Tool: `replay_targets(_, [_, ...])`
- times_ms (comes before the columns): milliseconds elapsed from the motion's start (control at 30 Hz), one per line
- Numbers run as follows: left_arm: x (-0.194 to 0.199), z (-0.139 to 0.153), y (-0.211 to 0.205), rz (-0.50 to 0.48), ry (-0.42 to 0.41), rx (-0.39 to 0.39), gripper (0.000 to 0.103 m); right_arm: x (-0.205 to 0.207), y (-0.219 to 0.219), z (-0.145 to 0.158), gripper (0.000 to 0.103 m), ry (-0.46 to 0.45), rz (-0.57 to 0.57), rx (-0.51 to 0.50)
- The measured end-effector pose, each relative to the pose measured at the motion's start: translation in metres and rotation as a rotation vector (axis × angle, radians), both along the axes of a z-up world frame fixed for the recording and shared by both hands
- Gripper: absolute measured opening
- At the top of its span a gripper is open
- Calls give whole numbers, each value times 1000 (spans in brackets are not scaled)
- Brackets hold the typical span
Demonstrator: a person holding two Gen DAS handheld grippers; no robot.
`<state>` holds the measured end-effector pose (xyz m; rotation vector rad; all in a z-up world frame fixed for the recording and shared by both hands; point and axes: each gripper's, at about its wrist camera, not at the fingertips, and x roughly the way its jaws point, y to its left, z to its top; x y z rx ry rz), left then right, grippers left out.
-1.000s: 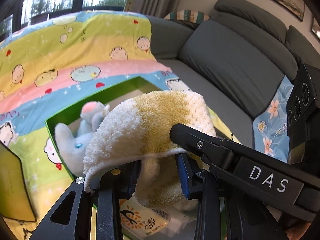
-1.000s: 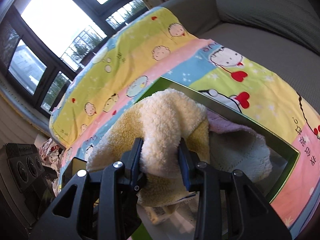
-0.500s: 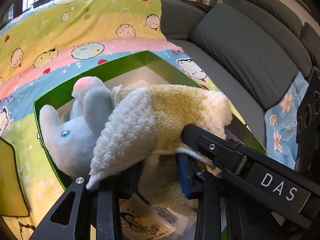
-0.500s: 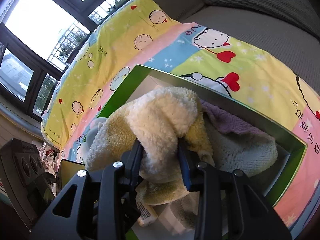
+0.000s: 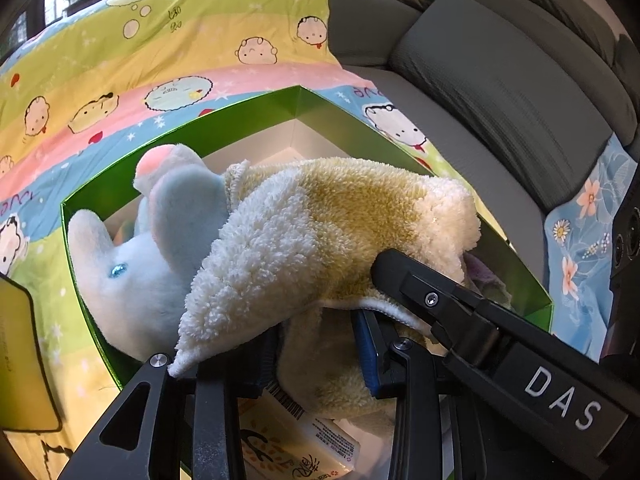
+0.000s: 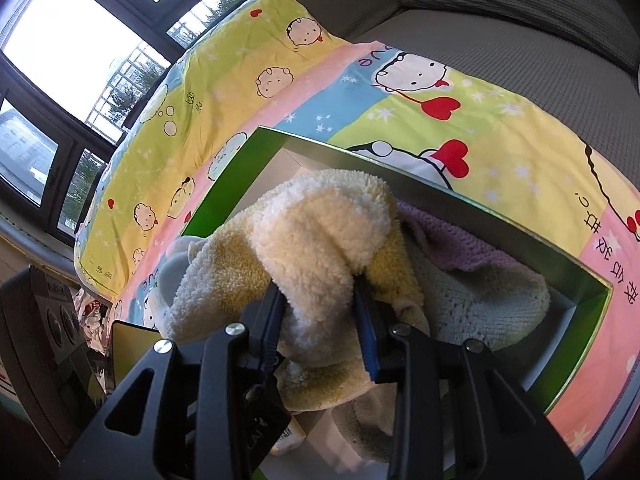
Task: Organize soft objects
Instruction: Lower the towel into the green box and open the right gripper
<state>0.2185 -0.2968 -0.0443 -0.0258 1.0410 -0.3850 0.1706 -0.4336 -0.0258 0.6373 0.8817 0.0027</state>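
A fluffy yellow and cream towel [image 5: 320, 224] [image 6: 320, 236] hangs over an open green box [image 5: 256, 102] [image 6: 572, 272] on a cartoon blanket. My left gripper [image 5: 316, 354] is shut on the towel's lower fold. My right gripper [image 6: 320, 320] is shut on another fold of the same towel; its finger [image 5: 420, 280] crosses the left wrist view. A pale blue plush toy [image 5: 136, 264] lies in the box's left part, partly under the towel. A purple and grey knitted cloth [image 6: 480, 272] lies in the box's right part.
A cartoon blanket [image 5: 160, 40] [image 6: 500, 148] covers the grey sofa [image 5: 500, 92] under the box. A small printed packet [image 5: 296, 444] lies in the box's near corner. A yellow-green card [image 5: 20, 360] stands at the left. A floral cushion [image 5: 580, 248] is at right.
Both grippers have lowered the towel toward the box, and the box and plush toy now look nearer and larger. Both grips stay the same.
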Motion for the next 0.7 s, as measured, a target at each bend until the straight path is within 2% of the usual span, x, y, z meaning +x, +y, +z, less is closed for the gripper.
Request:
replay_targets(200, [-1, -1, 0, -12, 4, -3, 38, -2, 6, 6, 45, -12, 17, -31])
replay_targets(267, [-2, 1, 0, -19, 2, -9, 40, -3, 7, 8, 54, -21, 25, -37])
replay_targets(400, [-5, 6, 2, -16, -2, -6, 45, -5, 6, 10, 65, -41, 33, -23])
replay_targets(467, [-9, 10, 4, -9, -21, 4, 48, -7, 7, 12, 74, -47, 37, -25])
replay_targets(533, [-13, 17, 8, -1, -46, 11, 63, -10, 9, 17, 77, -65, 37, -25])
replay_targets(700, [-23, 33, 21, 5, -82, -14, 68, -20, 10, 29, 87, -108, 16, -56])
